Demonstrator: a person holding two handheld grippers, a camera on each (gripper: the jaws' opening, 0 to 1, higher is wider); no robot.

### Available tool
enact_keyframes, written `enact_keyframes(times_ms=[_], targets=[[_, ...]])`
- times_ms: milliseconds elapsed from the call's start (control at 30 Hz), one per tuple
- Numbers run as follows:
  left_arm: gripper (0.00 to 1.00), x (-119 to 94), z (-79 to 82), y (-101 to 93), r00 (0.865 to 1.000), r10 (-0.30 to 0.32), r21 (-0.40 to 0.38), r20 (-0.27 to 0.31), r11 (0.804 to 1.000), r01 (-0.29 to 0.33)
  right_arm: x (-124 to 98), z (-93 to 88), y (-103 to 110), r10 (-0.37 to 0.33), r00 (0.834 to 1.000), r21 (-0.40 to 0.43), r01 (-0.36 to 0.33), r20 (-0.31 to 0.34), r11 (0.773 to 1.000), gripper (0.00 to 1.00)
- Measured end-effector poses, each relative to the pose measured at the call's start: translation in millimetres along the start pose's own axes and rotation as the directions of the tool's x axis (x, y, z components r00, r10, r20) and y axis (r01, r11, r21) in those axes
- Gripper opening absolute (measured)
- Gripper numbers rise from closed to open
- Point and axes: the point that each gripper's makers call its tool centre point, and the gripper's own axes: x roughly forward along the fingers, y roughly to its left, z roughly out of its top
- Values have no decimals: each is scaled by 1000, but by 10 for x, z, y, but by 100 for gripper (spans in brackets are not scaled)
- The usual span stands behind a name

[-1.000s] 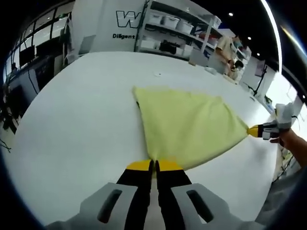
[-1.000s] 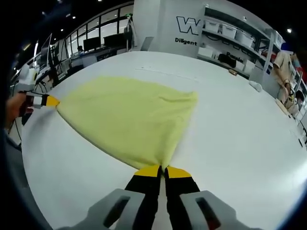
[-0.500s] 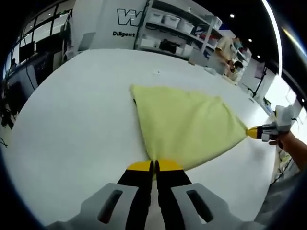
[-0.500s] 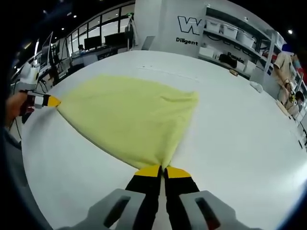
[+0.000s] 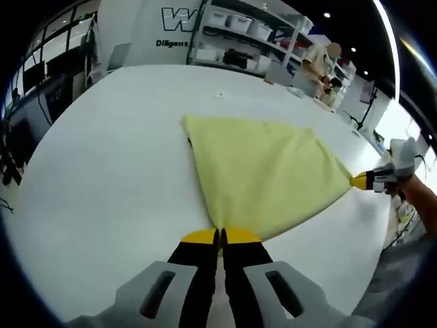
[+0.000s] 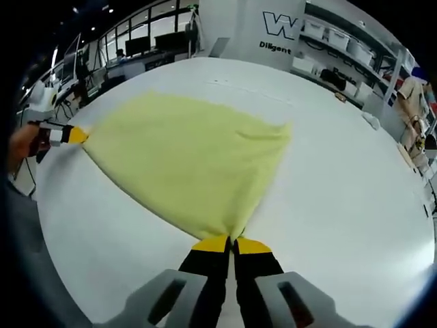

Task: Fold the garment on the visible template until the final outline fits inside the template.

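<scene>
A pale yellow garment (image 5: 263, 174) lies stretched over the white table (image 5: 109, 157), pulled taut between two near corners. My left gripper (image 5: 219, 237) is shut on one corner of it, at the bottom of the left gripper view. The right gripper (image 6: 232, 242) is shut on the other corner of the yellow garment (image 6: 184, 157). Each gripper appears in the other's view: the right gripper (image 5: 362, 181) at the right edge, the left gripper (image 6: 75, 135) at the left edge, both held by a hand. A faint line on the table (image 6: 246, 90) runs beyond the cloth.
Shelving with white bins (image 5: 252, 31) and a wall with lettering (image 6: 283, 27) stand beyond the table's far edge. A person (image 5: 321, 68) stands at the back. Desks with monitors (image 6: 136, 51) line the far left. Small items (image 6: 365, 119) lie near the table's far side.
Both views have shifted slightly as the hands moved. The garment stays gripped at both corners and looks a little more spread out toward the far side.
</scene>
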Motion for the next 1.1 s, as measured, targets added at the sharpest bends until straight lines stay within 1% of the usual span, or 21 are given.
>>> enact_keyframes(times_ms=[67, 200, 400, 600, 700, 800, 867, 1100], targets=[[0, -61, -41, 0, 1000, 5, -5, -4, 1000, -5, -56, -55, 49, 4, 1000, -22, -4, -26, 1000, 0], [0, -145, -108, -29, 1000, 4, -2, -8, 1000, -4, -116, -99, 99, 6, 999, -41, -8, -45, 999, 0], [0, -256, -180, -69, 1000, 8, 7, -16, 1000, -8, -228, -159, 172, 7, 998, -59, -11, -61, 998, 0], [0, -357, -235, -87, 1000, 19, 12, -17, 1000, -18, -275, -229, 220, 13, 997, -65, -18, -76, 998, 0], [0, -370, -288, -93, 999, 23, 17, -26, 1000, -22, -277, -268, 235, 14, 996, -67, -20, -87, 998, 0], [0, -310, -363, -58, 999, 27, 5, -45, 1000, -27, -232, -343, 253, 22, 994, -57, -28, -104, 998, 0], [0, -295, -368, -66, 999, 30, 10, -45, 1000, -30, -223, -367, 270, 25, 994, -58, -31, -109, 998, 0], [0, -287, -362, -57, 999, 34, 29, -40, 999, -33, -221, -362, 257, 31, 994, -41, -36, -103, 999, 0]])
